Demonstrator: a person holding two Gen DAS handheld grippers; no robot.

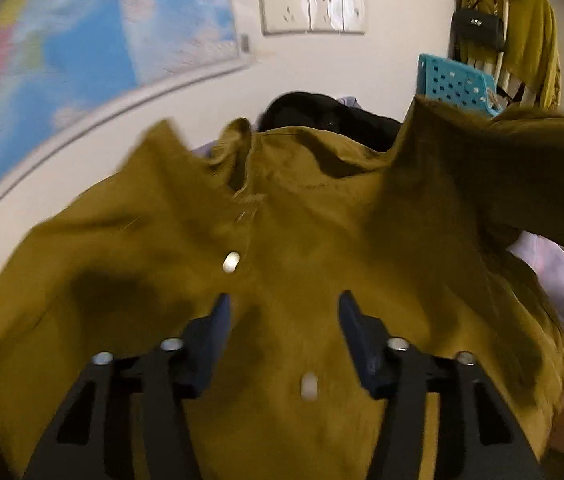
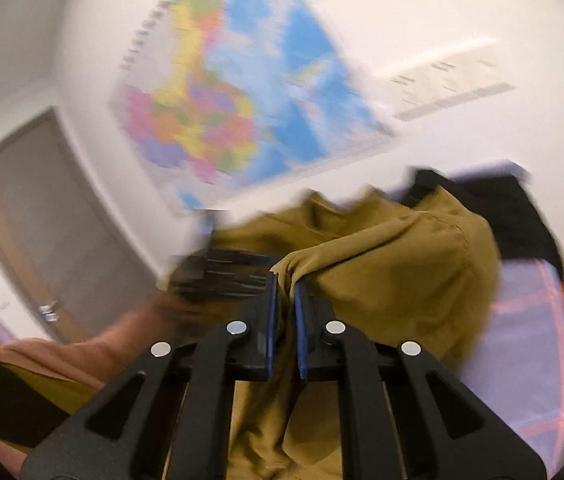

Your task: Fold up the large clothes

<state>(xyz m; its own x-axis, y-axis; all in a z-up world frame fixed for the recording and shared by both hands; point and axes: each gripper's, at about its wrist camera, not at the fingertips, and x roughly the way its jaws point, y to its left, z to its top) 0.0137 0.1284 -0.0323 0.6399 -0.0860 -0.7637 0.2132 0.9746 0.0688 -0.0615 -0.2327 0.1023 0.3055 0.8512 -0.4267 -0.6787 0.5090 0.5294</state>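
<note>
Mustard shirt (image 1: 282,220) fills centre frame beneath the left gripper (image 1: 283,304), jaws apart and empty; right gripper (image 2: 285,284) pinches its fabric

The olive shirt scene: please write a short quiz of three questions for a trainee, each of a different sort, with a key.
1. True or false: the right gripper is shut on a fold of the olive shirt.
2. What lies directly behind the shirt's collar in the left wrist view? A) black garment B) blue towel C) white pillow
3. Fill in: the left gripper hangs with its jaws ____ above the shirt's white buttons.

Key
1. True; the blue pads pinch a bunched fold.
2. A, the black garment.
3. Open; no cloth is between them.
</note>
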